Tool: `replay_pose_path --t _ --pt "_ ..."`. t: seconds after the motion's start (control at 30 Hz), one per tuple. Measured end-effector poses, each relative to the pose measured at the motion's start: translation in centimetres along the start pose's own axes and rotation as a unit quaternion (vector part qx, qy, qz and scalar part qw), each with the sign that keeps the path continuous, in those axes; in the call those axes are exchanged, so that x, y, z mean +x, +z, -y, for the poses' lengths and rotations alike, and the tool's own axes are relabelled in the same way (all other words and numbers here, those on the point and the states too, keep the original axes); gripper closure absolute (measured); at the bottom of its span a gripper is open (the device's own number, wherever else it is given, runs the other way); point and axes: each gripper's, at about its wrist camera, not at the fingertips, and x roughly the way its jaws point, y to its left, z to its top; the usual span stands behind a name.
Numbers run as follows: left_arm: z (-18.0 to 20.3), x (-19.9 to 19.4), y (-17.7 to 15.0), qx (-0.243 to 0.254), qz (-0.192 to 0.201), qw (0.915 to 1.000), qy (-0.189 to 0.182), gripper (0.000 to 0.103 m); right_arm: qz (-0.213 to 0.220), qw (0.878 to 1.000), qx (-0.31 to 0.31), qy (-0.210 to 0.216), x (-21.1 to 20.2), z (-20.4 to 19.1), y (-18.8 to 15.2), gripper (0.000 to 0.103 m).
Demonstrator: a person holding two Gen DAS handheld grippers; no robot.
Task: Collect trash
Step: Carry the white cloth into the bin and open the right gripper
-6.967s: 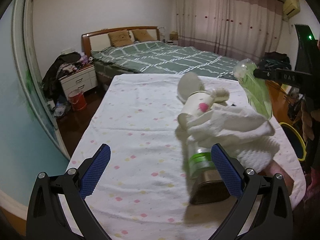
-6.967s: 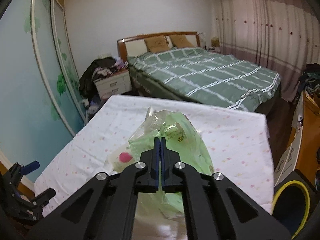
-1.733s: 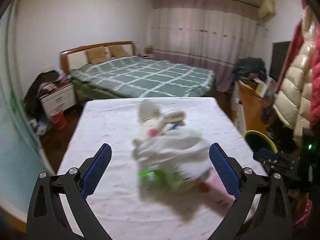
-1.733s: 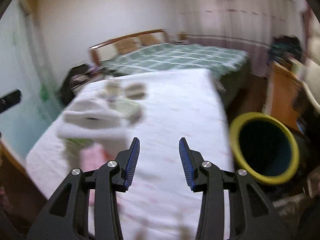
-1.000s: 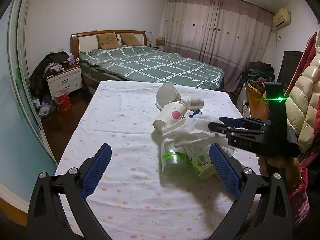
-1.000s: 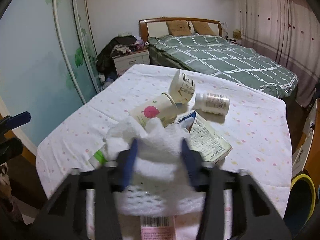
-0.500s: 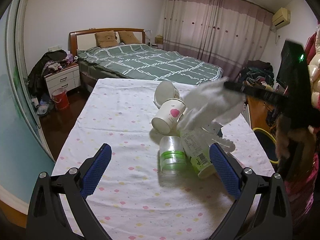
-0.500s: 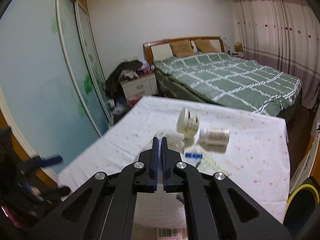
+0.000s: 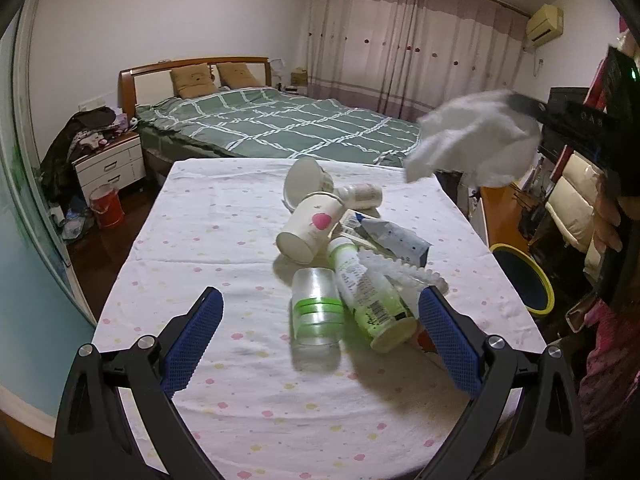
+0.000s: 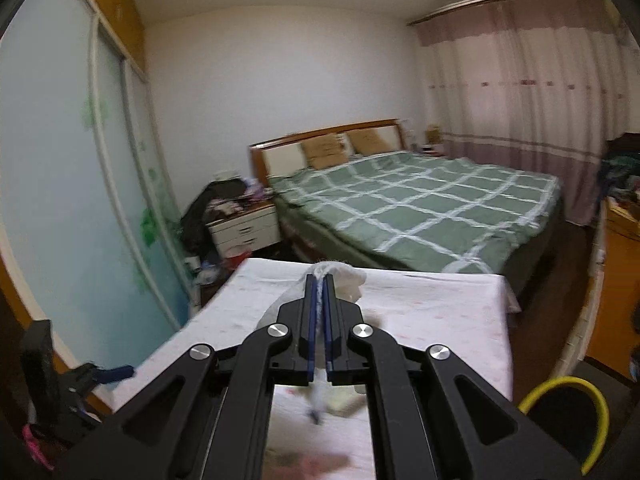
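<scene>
2 paper cups [image 9: 308, 229], 3 bottles [image 9: 370, 302] on table [image 9: 208, 240]; right tool [image 10: 319, 292] clamping 1 white tissue [image 9: 474, 142]; left tool [image 9: 320, 332] agape.

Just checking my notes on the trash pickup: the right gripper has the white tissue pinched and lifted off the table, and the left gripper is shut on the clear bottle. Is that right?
Not quite. The left gripper is open and holds nothing; the clear bottle lies on the table between its fingers, as the left wrist view shows. The right gripper does pinch the white tissue, lifted off the table.

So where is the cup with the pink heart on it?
In the left wrist view, the paper cup lies on its side mid-table at the left of the trash pile, just behind the clear plastic jar and in front of another tipped white cup.
</scene>
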Motion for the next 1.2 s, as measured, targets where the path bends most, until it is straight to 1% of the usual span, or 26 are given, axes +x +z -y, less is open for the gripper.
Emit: replay_pose_path --t 0.1,0.13,0.2,0.23,0.33,0.4,0.53,0.67,0.87,0.97,1.03,1.13,1.2 --pt "0.6 0.2 0.1 0.003 -0.003 1.0000 -0.005 0.006 0.001 0.998 0.015 -0.055 -1.8 3.3 -1.2 0.100" --pt "0.8 0.4 0.1 0.005 -0.004 1.0000 -0.006 0.006 0.001 0.998 0.021 -0.065 -2.2 4.2 -1.5 0.100" --pt "1.2 0.7 0.1 0.009 -0.006 0.9999 -0.008 0.006 -0.002 0.994 0.042 -0.102 -3.5 7.3 -2.8 0.100" --pt "1.4 0.9 0.1 0.011 -0.008 0.9999 -0.009 0.006 -0.003 0.992 0.048 -0.114 -3.7 8.3 -3.2 0.100" --pt "2.1 1.4 0.3 0.018 -0.013 0.9997 -0.012 0.006 -0.013 0.984 0.076 -0.163 -4.7 12.4 -4.9 0.100" --pt "2.5 1.7 0.3 0.022 -0.016 0.9995 -0.013 0.006 -0.021 0.975 0.092 -0.200 -5.0 15.0 -6.2 0.100" --pt "3.5 2.3 0.4 0.029 -0.022 0.9993 -0.014 0.006 -0.051 0.958 0.130 -0.251 -4.7 20.5 -9.2 0.099" --pt "4.2 2.8 0.6 0.036 -0.028 0.9989 -0.014 0.006 -0.078 0.945 0.158 -0.276 -3.2 24.4 -11.5 0.099" --pt "4.8 3.5 0.9 0.043 -0.032 0.9985 -0.012 0.006 -0.108 0.927 0.187 -0.308 -1.4 28.3 -14.2 0.098" --pt "4.7 3.7 0.9 0.043 -0.035 0.9984 -0.010 0.006 -0.114 0.919 0.193 -0.323 -1.3 29.3 -15.1 0.090" --pt "4.6 3.8 0.8 0.042 -0.037 0.9984 -0.008 0.006 -0.114 0.918 0.198 -0.325 -1.3 29.5 -15.4 0.078" --pt "4.2 4.0 0.7 0.040 -0.040 0.9984 -0.005 0.006 -0.114 0.916 0.201 -0.328 -1.4 29.6 -15.7 0.078" --pt "4.0 4.2 0.6 0.040 -0.041 0.9983 -0.003 0.006 -0.113 0.918 0.202 -0.322 -1.7 29.3 -15.8 0.078"
